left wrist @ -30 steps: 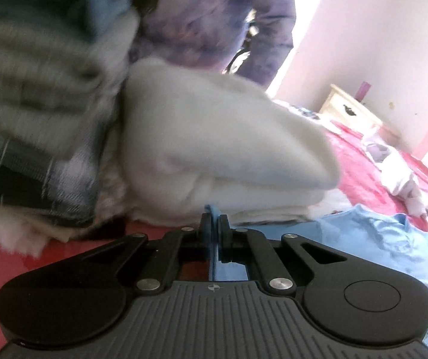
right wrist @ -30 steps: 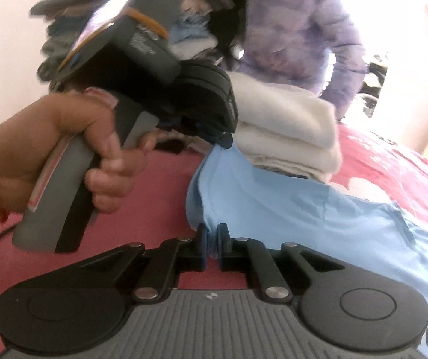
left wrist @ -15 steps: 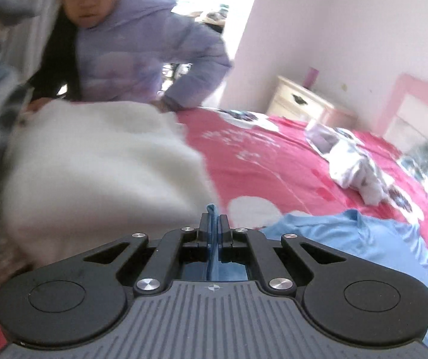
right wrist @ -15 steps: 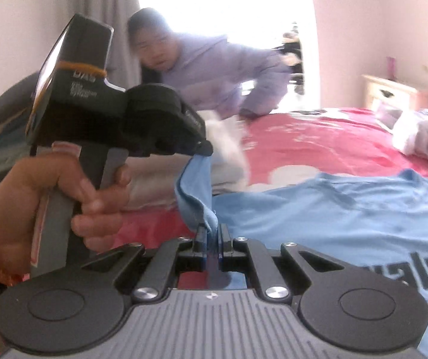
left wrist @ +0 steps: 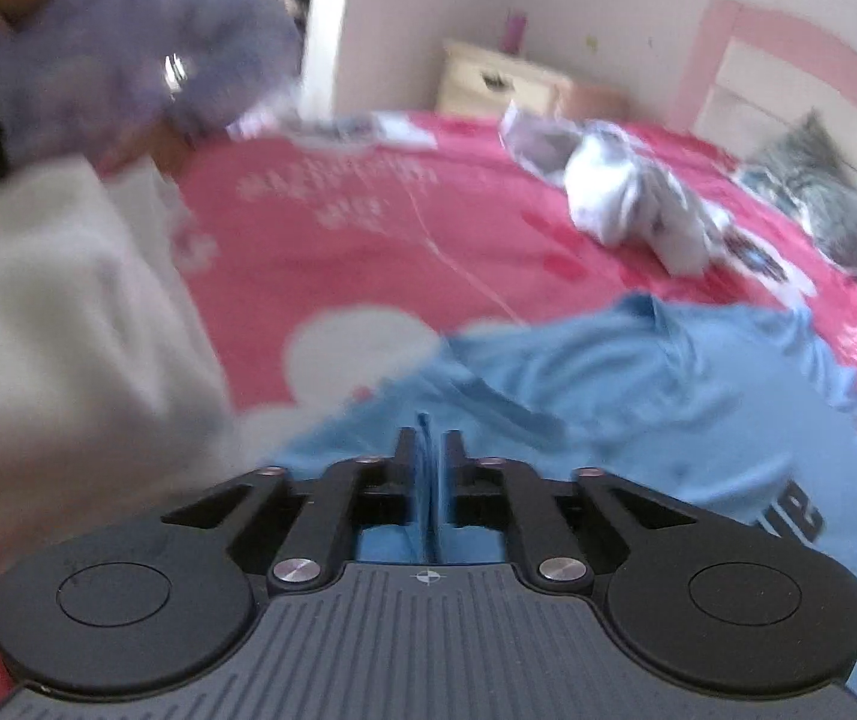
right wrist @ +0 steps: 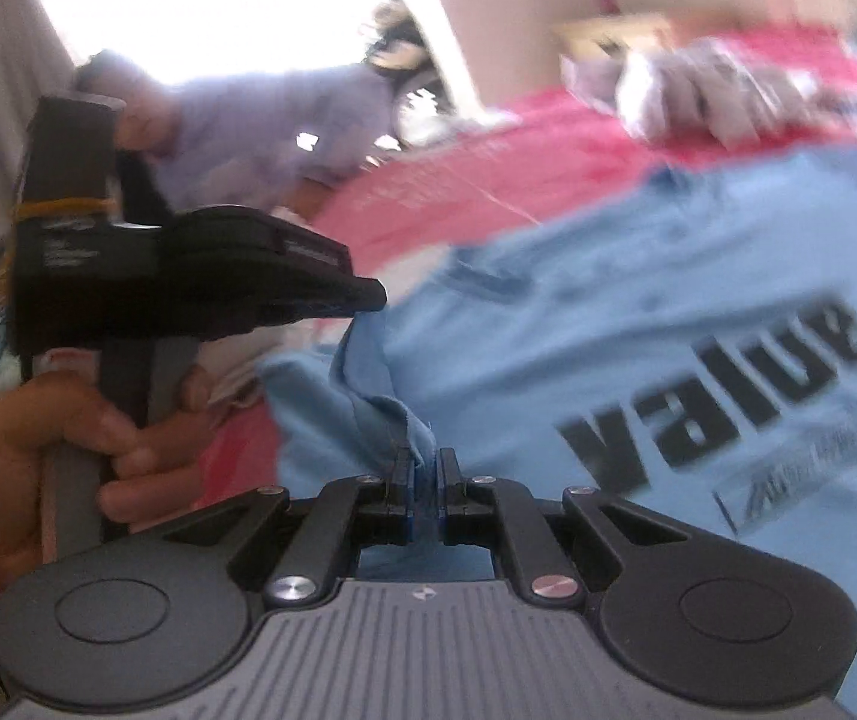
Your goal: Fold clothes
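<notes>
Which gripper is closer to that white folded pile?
Left. The left gripper sits beside the white pile, holding the blue shirt; the right gripper clamps the shirt farther away.

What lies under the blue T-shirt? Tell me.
The blue T-shirt lies spread on the red bedspread, which shows around it. Whatever is directly beneath the cloth is covered. Both grippers, left and right, pinch its edge.

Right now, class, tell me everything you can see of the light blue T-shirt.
The light blue T-shirt is thin, soft-looking cloth with black print reading "value" on it. It lies spread and rumpled on the pink-red bedspread. One edge is lifted, pinched by the left gripper and the right gripper. The white folded pile sits beside it.
</notes>
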